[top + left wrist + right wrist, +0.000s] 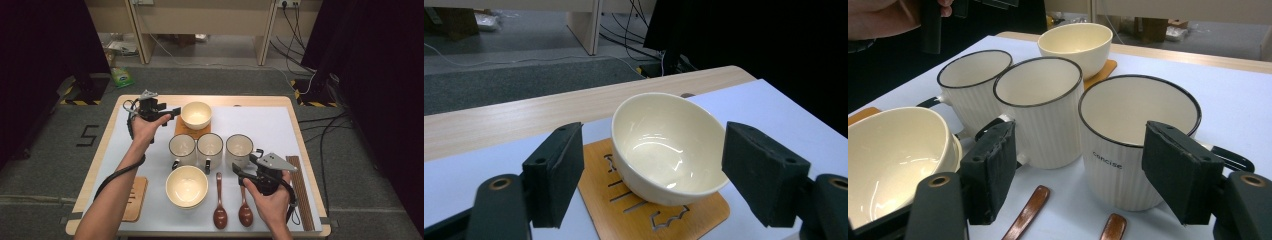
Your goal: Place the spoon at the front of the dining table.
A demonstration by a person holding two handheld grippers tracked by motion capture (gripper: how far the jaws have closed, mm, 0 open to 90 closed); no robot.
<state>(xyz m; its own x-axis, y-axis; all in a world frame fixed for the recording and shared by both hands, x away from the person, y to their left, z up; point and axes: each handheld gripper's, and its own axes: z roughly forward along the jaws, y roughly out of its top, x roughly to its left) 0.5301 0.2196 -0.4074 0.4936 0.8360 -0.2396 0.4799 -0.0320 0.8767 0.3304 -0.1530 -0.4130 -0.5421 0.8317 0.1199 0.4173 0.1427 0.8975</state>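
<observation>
Here, "concise" printed on mug [1128,150], right gripper [1083,170] jaws apart

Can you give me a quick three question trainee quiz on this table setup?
1. How many mugs stand in the row?
2. True or false: the far bowl sits on a wooden coaster.
3. Which thing is the right gripper aimed at: A the near bowl, B the right mug, C a spoon?

Key: 1. three; 2. true; 3. B.
</observation>
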